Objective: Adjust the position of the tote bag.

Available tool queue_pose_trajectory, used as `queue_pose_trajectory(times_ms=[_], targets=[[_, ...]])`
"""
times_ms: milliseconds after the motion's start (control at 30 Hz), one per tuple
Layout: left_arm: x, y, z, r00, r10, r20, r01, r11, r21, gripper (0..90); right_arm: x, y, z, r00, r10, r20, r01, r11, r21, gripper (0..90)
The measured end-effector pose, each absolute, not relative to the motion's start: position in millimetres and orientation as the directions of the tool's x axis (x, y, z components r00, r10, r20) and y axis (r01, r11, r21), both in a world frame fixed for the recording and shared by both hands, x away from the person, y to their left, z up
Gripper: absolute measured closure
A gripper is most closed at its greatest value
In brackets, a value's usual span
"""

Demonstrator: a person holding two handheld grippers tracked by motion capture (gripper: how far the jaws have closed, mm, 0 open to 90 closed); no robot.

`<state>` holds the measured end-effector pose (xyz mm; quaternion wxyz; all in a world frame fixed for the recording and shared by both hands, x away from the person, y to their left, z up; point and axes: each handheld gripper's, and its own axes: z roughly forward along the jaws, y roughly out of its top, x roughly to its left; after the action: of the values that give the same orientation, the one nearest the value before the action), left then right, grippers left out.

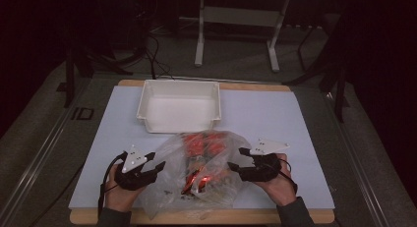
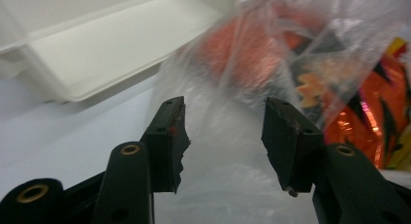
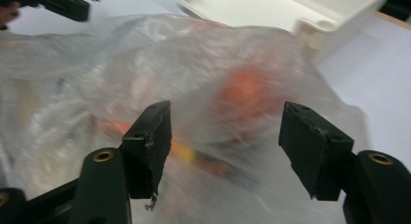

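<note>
Nearest the high camera, the person's two hands come up from the bottom edge, each holding a black gripper, with a clear plastic bag lying between them on the near half of the table.

The left gripper sits at the bag's left side. In the left gripper view its jaws stand apart, with nothing pressed between the pads; the clear film of the bag lies just beyond and partly behind the gap. Its tips are close to the bag's edge, though whether they touch the film is hard to tell.

The right gripper sits at the bag's right side, its tips pointing in toward the bag. In the right gripper view its jaws are also wide apart and clamp nothing; the crumpled film spreads out in front of them.

Inside the bag are orange packets, some with black and yellow print, bunched toward the middle and far end. The bag rests on the pale sheet that covers the wooden table.

Just beyond the bag stands a white tray, shallow and square-cornered, its near rim close to the bag's far end.
</note>
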<state>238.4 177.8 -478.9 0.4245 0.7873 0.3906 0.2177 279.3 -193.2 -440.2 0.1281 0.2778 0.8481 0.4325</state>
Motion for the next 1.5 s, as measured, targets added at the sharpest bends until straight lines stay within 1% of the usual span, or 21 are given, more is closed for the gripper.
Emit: queue_pose_trajectory(times_ms=[67,300,433,600,667,733,767,833,867,933,967,1067,1167,1233,1333,1400,1467,1500], targets=[[238.4,171.4,-478.5,0.616,0.788,0.012,0.426,-0.345,0.837,49.9,279.5,-187.0,-441.5,-0.828,0.559,0.039,0.359,0.475,0.803,35.4],[239.8,145.1,-480.4,0.684,0.73,0.016,0.406,-0.399,0.822,44.9,283.0,-160.2,-452.3,-0.856,0.511,0.077,0.367,0.496,0.787,30.9],[243.3,127.7,-487.6,0.711,0.702,0.04,0.417,-0.467,0.779,41.6,290.3,-146.8,-466.1,-0.856,0.509,0.086,0.39,0.529,0.753,29.4],[251.0,113.4,-498.6,0.69,0.717,0.097,0.447,-0.528,0.723,40.2,292.2,-134.0,-479.3,-0.85,0.525,0.032,0.39,0.589,0.708,29.5],[254.4,109.1,-502.5,0.674,0.728,0.128,0.457,-0.547,0.702,41.1,292.5,-132.6,-480.8,-0.843,0.538,0.025,0.398,0.591,0.702,34.6],[257.7,106.5,-506.5,0.649,0.739,0.181,0.463,-0.573,0.676,46.1,293.7,-134.7,-480.0,-0.83,0.556,0.029,0.416,0.585,0.696,46.6],[259.7,106.3,-508.4,0.638,0.744,0.198,0.473,-0.582,0.661,50.6,294.6,-137.1,-479.1,-0.827,0.562,0.031,0.418,0.577,0.701,53.3],[264.2,107.4,-511.7,0.621,0.758,0.201,0.497,-0.579,0.646,62.1,294.8,-142.8,-477.2,-0.822,0.568,0.032,0.422,0.57,0.705,66.5],[266.0,108.1,-512.7,0.612,0.762,0.209,0.505,-0.581,0.638,67.8,294.5,-145.4,-477.0,-0.819,0.573,0.025,0.42,0.569,0.707,71.7],[268.1,110.0,-513.5,0.595,0.772,0.224,0.513,-0.58,0.633,79.2,294.1,-152.3,-476.1,-0.811,0.585,0.0,0.414,0.573,0.707,79.6],[268.8,111.8,-512.8,0.586,0.776,0.233,0.517,-0.58,0.629,82.6,294.1,-156.5,-475.5,-0.806,0.592,-0.013,0.411,0.575,0.707,82.3],[270.3,119.3,-510.6,0.555,0.793,0.251,0.532,-0.57,0.626,87.3,294.5,-170.8,-474.6,-0.783,0.62,-0.044,0.42,0.581,0.697,86.4],[271.6,128.9,-510.5,0.521,0.812,0.263,0.551,-0.555,0.623,88.2,295.3,-188.1,-475.5,-0.757,0.651,-0.056,0.443,0.574,0.689,87.6],[272.4,137.6,-511.2,0.501,0.828,0.253,0.566,-0.534,0.627,88.3,295.7,-201.1,-476.4,-0.737,0.673,-0.067,0.456,0.568,0.685,88.2],[272.6,148.4,-511.4,0.492,0.844,0.212,0.577,-0.499,0.647,88.5,295.9,-219.1,-477.9,-0.714,0.698,-0.048,0.482,0.541,0.689,88.9],[272.5,147.9,-511.1,0.49,0.844,0.216,0.577,-0.5,0.646,88.5,295.9,-225.6,-478.9,-0.719,0.695,-0.02,0.487,0.525,0.698,89.0],[271.7,143.6,-510.9,0.487,0.842,0.232,0.574,-0.509,0.641,88.2,295.0,-225.1,-480.4,-0.717,0.697,-0.027,0.487,0.528,0.696,88.7],[270.3,142.5,-510.2,0.498,0.836,0.231,0.561,-0.514,0.649,87.6,294.7,-224.7,-480.4,-0.718,0.696,-0.029,0.487,0.531,0.694,86.6]])
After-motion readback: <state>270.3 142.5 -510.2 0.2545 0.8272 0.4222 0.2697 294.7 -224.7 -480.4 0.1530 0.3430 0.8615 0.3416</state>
